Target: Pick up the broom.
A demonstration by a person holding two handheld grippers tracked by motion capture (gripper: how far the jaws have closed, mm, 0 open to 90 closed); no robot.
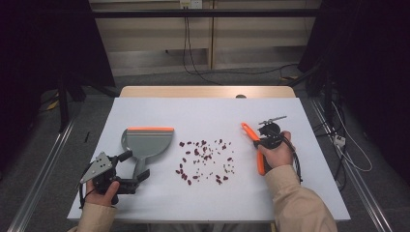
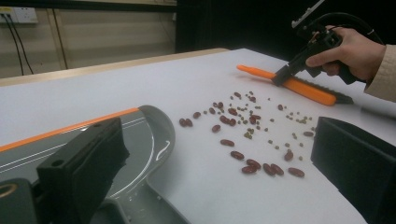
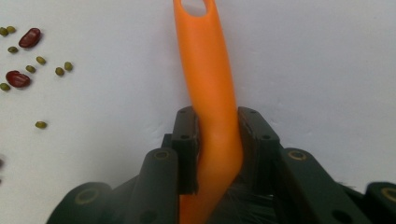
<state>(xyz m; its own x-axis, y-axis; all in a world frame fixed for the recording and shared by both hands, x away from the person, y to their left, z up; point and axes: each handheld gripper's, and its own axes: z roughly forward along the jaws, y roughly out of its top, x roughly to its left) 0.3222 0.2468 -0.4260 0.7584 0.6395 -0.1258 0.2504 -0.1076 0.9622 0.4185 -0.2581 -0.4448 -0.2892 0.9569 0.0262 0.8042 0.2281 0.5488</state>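
An orange-handled brush (image 1: 261,166) lies on the white table sheet (image 1: 203,111) at the right. My right gripper (image 1: 263,142) is shut on its handle (image 3: 208,70), the pads pressing both sides. Red beans and small green ones (image 1: 205,159) are scattered mid-table. A grey dustpan (image 1: 147,140) with an orange front lip lies left of them, its handle pointing toward me. My left gripper (image 1: 137,166) stands open with the end of the dustpan's handle (image 2: 140,207) between its jaws, untouched. In the left gripper view, the beans (image 2: 247,126) lie past the pan, and the brush (image 2: 303,88) beyond them.
The white sheet covers a wooden table whose far edge (image 1: 208,91) shows behind. Cables trail on the floor (image 1: 333,140) at the right, and a metal rail (image 1: 43,164) runs along the left. Bare sheet lies in front of the beans and behind them.
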